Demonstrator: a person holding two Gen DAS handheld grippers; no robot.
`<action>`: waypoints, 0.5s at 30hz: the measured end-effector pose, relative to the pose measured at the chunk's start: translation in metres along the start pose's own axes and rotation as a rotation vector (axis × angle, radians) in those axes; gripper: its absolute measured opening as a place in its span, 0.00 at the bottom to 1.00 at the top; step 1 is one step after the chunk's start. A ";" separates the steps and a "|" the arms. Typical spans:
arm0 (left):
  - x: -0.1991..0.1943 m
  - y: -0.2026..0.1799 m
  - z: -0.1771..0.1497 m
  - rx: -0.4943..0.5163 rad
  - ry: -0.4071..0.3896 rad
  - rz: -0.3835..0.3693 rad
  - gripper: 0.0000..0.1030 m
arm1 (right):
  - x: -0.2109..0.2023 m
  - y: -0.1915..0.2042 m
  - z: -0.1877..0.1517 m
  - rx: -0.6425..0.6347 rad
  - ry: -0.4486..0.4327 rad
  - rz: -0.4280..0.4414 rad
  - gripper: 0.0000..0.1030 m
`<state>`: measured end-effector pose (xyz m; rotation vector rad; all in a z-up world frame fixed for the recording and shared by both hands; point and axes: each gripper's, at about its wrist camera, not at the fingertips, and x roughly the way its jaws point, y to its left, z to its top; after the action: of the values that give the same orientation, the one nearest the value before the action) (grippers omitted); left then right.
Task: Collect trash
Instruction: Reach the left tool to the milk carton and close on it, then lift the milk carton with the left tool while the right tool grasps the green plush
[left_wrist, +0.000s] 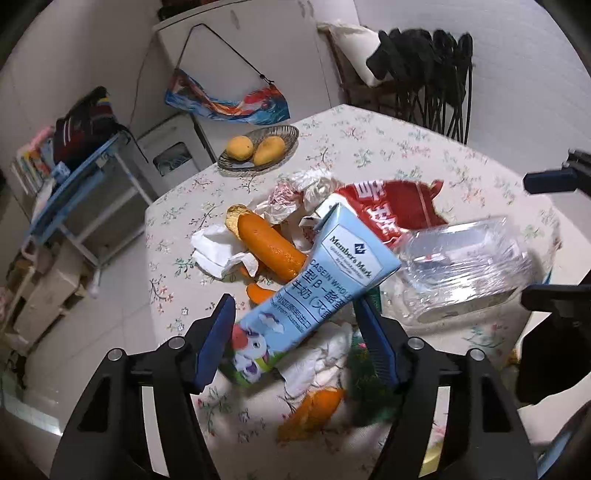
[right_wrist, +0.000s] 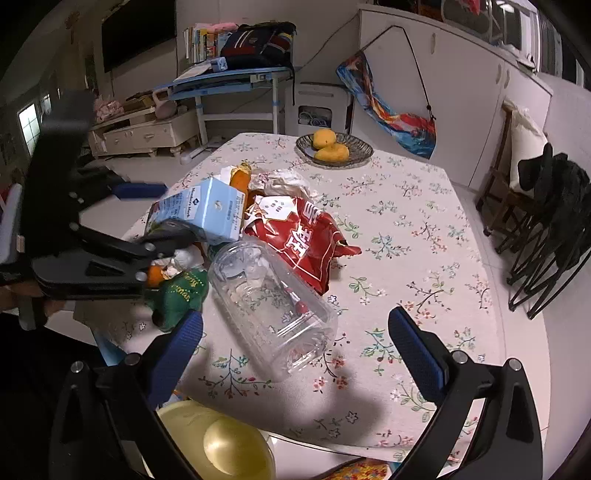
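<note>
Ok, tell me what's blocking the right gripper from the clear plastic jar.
Nothing visible. The right gripper is open, and the clear plastic jar lies on its side on the tablecloth directly ahead of the fingers.

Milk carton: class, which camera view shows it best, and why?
The left wrist view: the blue milk carton lies close and large between the left gripper fingers, print readable. The right wrist view shows it smaller, farther off, partly hidden behind that gripper.
</note>
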<state>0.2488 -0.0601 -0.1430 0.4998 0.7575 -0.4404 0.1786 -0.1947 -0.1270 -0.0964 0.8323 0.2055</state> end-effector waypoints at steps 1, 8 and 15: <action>0.003 -0.003 0.001 0.022 0.001 0.011 0.59 | 0.001 0.000 0.000 0.004 0.002 0.000 0.94; 0.008 0.016 0.005 -0.068 0.011 0.010 0.30 | -0.001 0.002 0.002 0.010 -0.025 0.007 0.94; -0.012 0.060 0.002 -0.281 -0.043 0.020 0.27 | -0.036 0.016 0.008 -0.030 -0.216 0.074 0.94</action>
<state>0.2752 -0.0110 -0.1166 0.2340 0.7583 -0.3187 0.1573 -0.1825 -0.0948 -0.0703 0.6187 0.2931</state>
